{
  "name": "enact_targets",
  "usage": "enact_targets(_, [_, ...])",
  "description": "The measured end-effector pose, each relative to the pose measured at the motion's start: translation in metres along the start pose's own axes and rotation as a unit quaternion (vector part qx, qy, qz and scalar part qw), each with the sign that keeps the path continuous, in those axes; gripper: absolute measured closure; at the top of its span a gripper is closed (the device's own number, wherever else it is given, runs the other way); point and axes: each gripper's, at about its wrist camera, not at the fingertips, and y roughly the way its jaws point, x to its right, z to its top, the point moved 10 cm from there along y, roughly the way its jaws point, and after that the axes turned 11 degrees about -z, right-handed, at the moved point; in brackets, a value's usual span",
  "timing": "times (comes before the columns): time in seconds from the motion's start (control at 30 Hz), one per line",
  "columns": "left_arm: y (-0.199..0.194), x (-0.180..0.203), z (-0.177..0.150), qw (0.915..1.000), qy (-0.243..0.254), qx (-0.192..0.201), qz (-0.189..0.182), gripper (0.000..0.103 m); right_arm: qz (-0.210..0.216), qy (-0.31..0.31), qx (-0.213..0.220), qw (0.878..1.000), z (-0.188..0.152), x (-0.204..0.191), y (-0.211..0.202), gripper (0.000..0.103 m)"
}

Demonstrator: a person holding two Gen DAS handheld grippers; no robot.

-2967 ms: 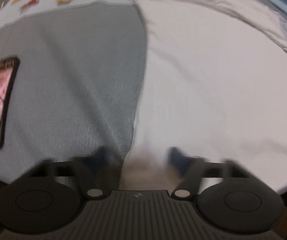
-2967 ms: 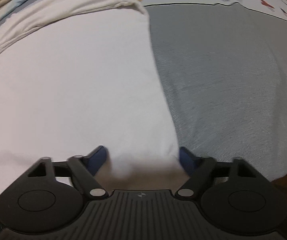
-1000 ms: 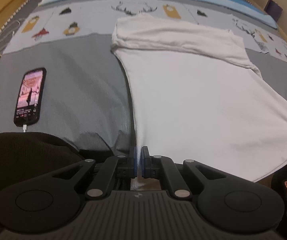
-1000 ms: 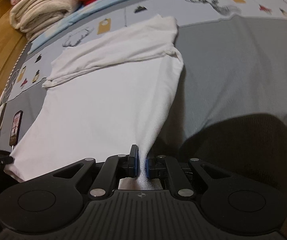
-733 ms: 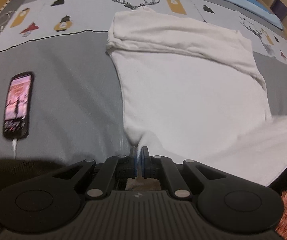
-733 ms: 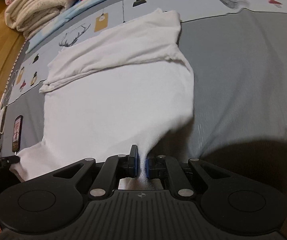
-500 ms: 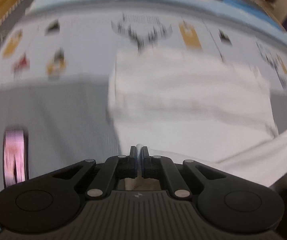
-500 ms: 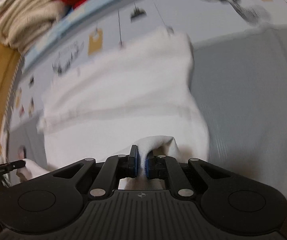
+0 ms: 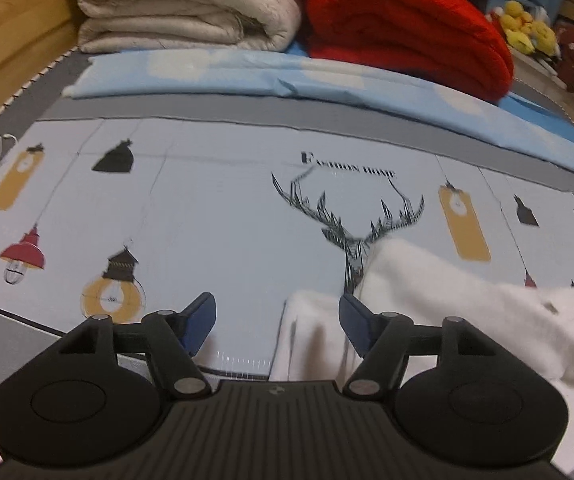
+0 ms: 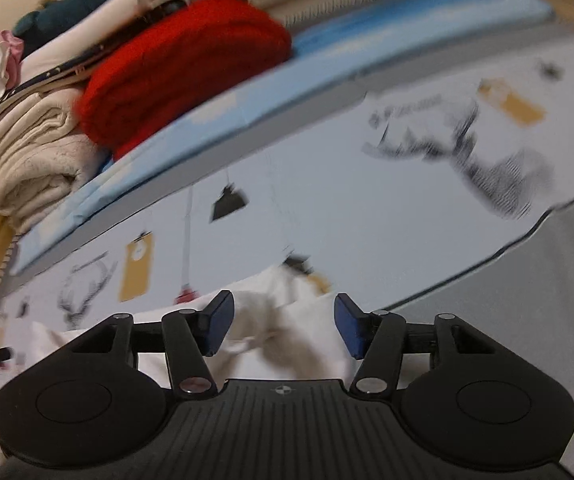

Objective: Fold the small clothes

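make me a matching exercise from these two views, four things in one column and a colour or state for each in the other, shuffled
Things:
1. folded blanket
2. white garment
3. left gripper
4. quilt stack

Colour or state:
A. cream, at the far left of the bed
B. open, jaws just spread
C. red
D. lying bunched on the printed sheet

Pairs: 1-C, 2-D, 3-B, 4-A
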Motion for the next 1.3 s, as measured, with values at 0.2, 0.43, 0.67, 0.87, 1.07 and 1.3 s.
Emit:
enact_targets(0.2, [0.010,0.020,-0.005,0.9975,0.026,0.007,-0.065,0.030,-0.010,-0.055,0.004,0.998,-0.005,0.003,0.022,0.046])
enact_targets(0.43, [0.042,0.043,-0.005,0.9942,0.046,-0.024,-0.095,0.030,-0.010,-0.195,-0.027,0.980,-0.043,-0.035,0.043,0.046])
enact_targets(0.67, [0.064,0.064,0.004,0.9894,0.060,-0.039,-0.127,0.061,0.011,-0.170,0.003,0.985,-0.024,-0.059,0.056,0.049])
enact_targets(0.87, [0.040,0.059,0.017,0.9923,0.018,0.010,-0.122,0.098,0.063,-0.035,-0.022,0.997,-0.001,-0.043,0.049,0.092])
enact_targets(1.07, [-0.019,0.042,0.017,0.9870,-0.001,0.059,-0.150,0.098,0.131,0.023,-0.025,0.991,0.010,-0.028,-0.004,0.092])
enact_targets(1.3, [-0.073,0.039,-0.003,0.9821,0.020,0.071,-0.173,0.098,0.171,-0.027,-0.028,0.985,0.002,-0.026,-0.066,0.092])
